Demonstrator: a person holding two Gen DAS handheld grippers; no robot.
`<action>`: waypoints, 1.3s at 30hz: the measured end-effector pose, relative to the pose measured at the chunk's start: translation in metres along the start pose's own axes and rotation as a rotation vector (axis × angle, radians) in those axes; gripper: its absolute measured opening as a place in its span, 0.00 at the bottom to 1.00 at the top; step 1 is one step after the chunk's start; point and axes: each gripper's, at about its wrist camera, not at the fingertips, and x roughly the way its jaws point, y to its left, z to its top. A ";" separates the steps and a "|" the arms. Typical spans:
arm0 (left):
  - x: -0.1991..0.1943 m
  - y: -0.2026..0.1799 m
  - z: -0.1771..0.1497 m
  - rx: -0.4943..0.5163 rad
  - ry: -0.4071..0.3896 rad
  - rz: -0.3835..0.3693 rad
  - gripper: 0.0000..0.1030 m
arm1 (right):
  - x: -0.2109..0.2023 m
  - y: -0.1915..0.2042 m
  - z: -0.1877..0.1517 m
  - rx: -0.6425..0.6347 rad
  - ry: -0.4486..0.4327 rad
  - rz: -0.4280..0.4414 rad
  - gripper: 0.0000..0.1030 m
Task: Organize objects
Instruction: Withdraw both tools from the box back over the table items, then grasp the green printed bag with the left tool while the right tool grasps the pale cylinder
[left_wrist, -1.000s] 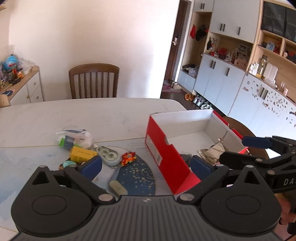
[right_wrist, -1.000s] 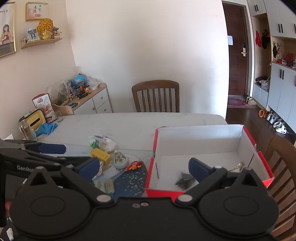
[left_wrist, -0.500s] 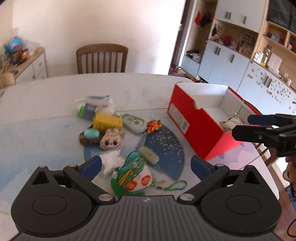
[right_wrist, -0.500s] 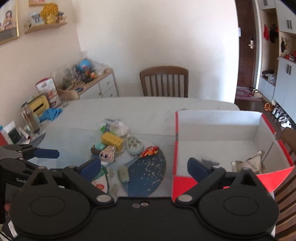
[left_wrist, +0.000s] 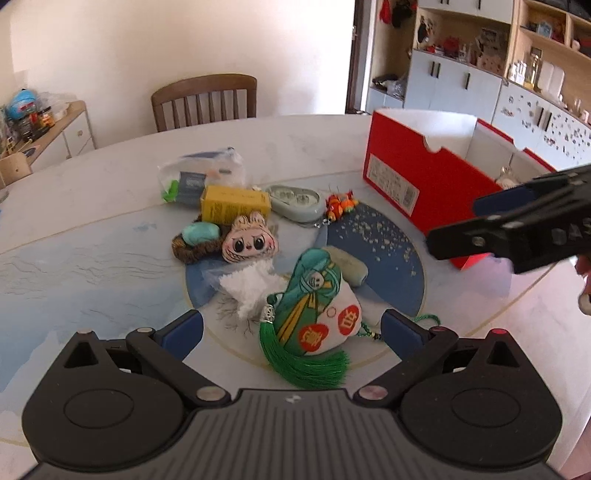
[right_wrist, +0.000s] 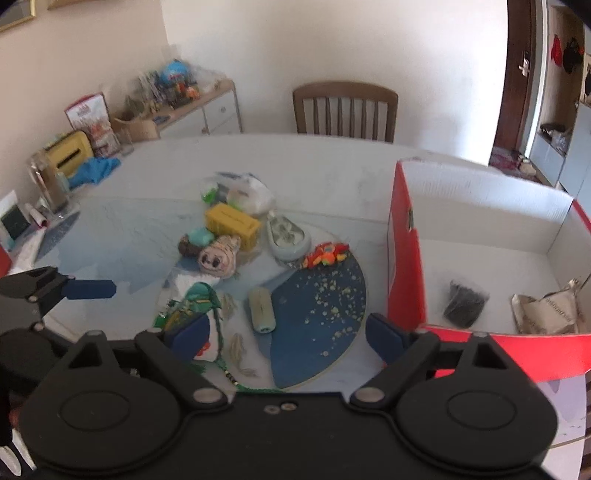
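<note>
Desk (left_wrist: 92, 206), pale marbled top with a round blue inlay, carrying a loose heap of small objects.

Red box (left_wrist: 417, 184): lidless, white inside, at the desk's right side. In the right wrist view it holds a dark bundle (right_wrist: 463, 302) and a crumpled silvery packet (right_wrist: 543, 314).

Heap, left of the box: clear plastic bag (left_wrist: 201, 173) farthest back; yellow carton (left_wrist: 232, 203) touching it; grey oval case (left_wrist: 295, 201) beside the carton; orange-red charm (left_wrist: 340, 205) at the case's right end; teal soap-like piece (left_wrist: 201, 234) on a dark woven nest; big-eyed doll head (left_wrist: 249, 240) just beside it; white fluff (left_wrist: 251, 284); pale green roll (left_wrist: 347, 264); embroidered sachet (left_wrist: 317, 306) with green tassel (left_wrist: 306, 360), nearest the camera.

Left claw (left_wrist: 291, 330): released, fingers spread wide, the sachet lying between them, pads not pressing it.

Right claw (right_wrist: 288, 334): fingers apart and closing, nothing pinched; it hangs over the blue inlay near the box's corner, the pale green roll just ahead.

Wooden chair (left_wrist: 205, 101) behind the desk's far edge.
</note>
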 end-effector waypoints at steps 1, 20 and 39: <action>0.002 -0.001 -0.001 0.010 -0.001 -0.004 1.00 | 0.006 0.000 0.000 0.001 0.013 -0.001 0.84; 0.023 -0.030 0.001 0.224 -0.072 -0.004 0.87 | 0.074 0.014 0.017 -0.012 0.140 0.042 0.60; 0.034 -0.033 -0.002 0.272 -0.029 0.010 0.54 | 0.100 0.015 0.017 0.032 0.202 0.032 0.22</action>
